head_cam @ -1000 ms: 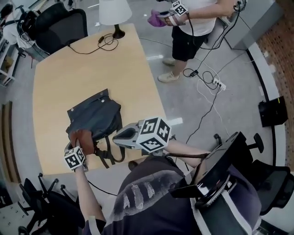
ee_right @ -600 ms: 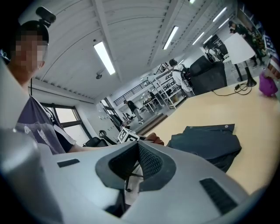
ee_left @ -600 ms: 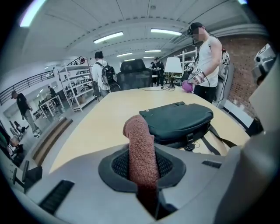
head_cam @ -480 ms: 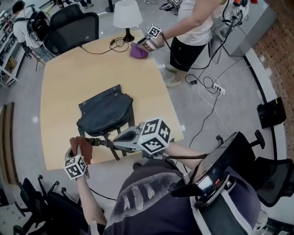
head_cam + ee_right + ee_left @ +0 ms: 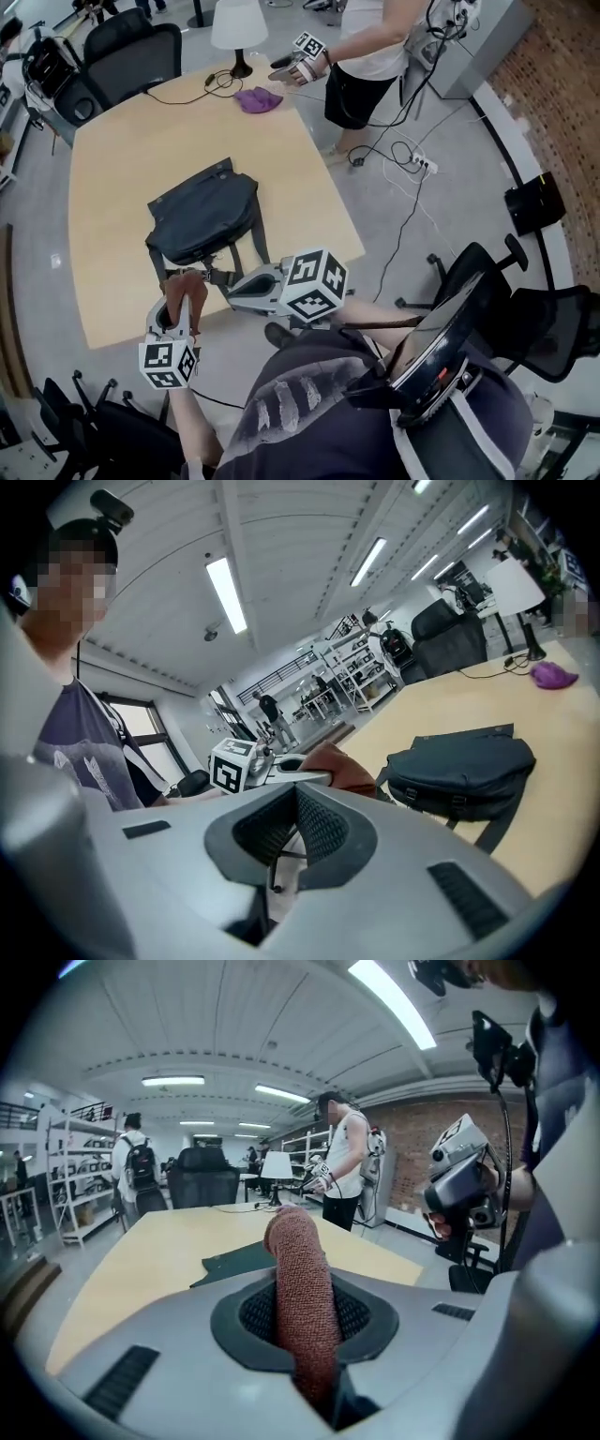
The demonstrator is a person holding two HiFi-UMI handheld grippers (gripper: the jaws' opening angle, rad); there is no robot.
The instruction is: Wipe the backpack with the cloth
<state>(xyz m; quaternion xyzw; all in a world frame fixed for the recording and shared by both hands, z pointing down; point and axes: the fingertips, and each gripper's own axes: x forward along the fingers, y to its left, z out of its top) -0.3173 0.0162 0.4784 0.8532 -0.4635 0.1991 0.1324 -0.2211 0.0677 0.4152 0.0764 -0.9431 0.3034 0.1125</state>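
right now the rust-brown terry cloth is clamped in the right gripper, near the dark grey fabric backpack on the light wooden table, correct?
Wrong gripper: the rust-brown terry cloth is clamped in the left gripper, as the left gripper view shows. It is indeed near the dark grey fabric backpack on the light wooden table.

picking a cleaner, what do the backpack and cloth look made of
The backpack: dark grey woven fabric, matte, probably nylon or canvas; it slumps and creases. The cloth: rust-brown knitted or looped textile, perhaps terry or microfibre; its nubby ribbed texture shows.
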